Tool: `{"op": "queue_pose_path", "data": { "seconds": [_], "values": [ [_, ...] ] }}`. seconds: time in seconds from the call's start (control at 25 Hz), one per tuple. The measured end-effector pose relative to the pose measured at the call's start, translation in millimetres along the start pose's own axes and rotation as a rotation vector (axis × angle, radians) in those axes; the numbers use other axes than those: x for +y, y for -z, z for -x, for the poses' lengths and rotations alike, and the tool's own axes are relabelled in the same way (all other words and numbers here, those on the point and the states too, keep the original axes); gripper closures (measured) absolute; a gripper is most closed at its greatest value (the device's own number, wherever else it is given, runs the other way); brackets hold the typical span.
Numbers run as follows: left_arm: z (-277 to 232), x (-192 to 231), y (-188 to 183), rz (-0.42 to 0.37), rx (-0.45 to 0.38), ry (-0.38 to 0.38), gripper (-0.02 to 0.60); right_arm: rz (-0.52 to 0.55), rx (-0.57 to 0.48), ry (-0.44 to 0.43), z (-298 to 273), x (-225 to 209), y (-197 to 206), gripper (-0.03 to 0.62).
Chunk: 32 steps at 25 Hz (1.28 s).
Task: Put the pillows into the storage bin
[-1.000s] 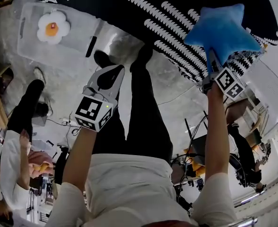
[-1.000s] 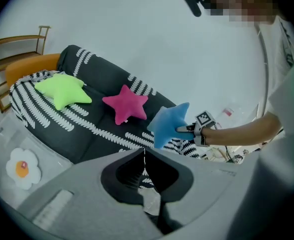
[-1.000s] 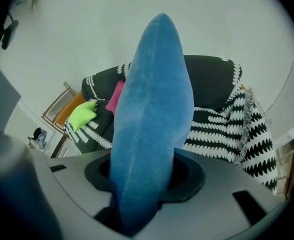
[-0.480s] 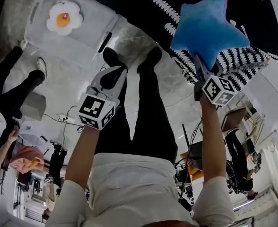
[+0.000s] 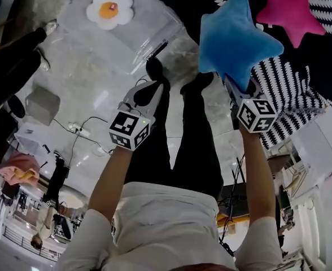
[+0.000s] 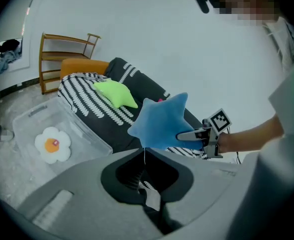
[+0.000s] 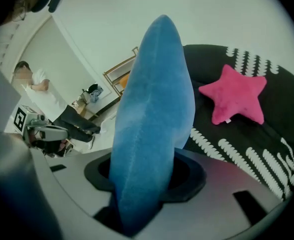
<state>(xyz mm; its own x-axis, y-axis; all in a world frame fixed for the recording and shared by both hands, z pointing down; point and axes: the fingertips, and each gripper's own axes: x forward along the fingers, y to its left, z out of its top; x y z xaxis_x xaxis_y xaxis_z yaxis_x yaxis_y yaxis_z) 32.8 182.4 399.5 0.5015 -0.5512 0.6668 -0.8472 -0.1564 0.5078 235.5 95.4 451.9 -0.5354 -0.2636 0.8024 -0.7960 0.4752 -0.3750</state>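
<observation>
Clear storage bin (image 5: 139,45), flower pillow (image 5: 109,8) already inside, sits ahead-left of the left gripper (image 5: 152,87), whose jaws are together w/ nothing btwn them. Right gripper (image 5: 234,88) is clamped on one arm of the blue star pillow (image 5: 234,35), w/ the bin well off to its left and a pink star pillow (image 5: 290,11) beyond-right on the striped sofa (image 5: 290,86). Best bet: swing the star left until it's over the bin's open top and lower it beside the flower before opening, since it looks soft and could catch the rim.

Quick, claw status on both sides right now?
Left claw: closed, holding nothing.
Right claw: closed on the blue star pillow.
</observation>
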Motion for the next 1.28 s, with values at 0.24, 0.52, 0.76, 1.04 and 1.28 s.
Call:
{"op": "queue_pose_path", "data": {
  "seconds": [0.24, 0.52, 0.76, 1.04, 1.28],
  "values": [
    [30, 55, 4, 0.084, -0.062, -0.074, 0.563, 0.131, 0.080, -0.133, -68, 87, -13, 0.387],
    [60, 102, 30, 0.180, -0.095, -0.134, 0.563, 0.227, 0.177, -0.229, -143, 174, -5, 0.384],
    [79, 147, 49, 0.243, -0.118, -0.169, 0.563, 0.282, 0.261, -0.257, -204, 223, 11, 0.379],
    [99, 194, 66, 0.307, -0.152, -0.217, 0.563, 0.325, 0.306, -0.240, -254, 249, 21, 0.378],
    [108, 213, 86, 0.350, -0.160, -0.241, 0.563, 0.311, 0.238, -0.223, -268, 268, 18, 0.251]
  ]
}}
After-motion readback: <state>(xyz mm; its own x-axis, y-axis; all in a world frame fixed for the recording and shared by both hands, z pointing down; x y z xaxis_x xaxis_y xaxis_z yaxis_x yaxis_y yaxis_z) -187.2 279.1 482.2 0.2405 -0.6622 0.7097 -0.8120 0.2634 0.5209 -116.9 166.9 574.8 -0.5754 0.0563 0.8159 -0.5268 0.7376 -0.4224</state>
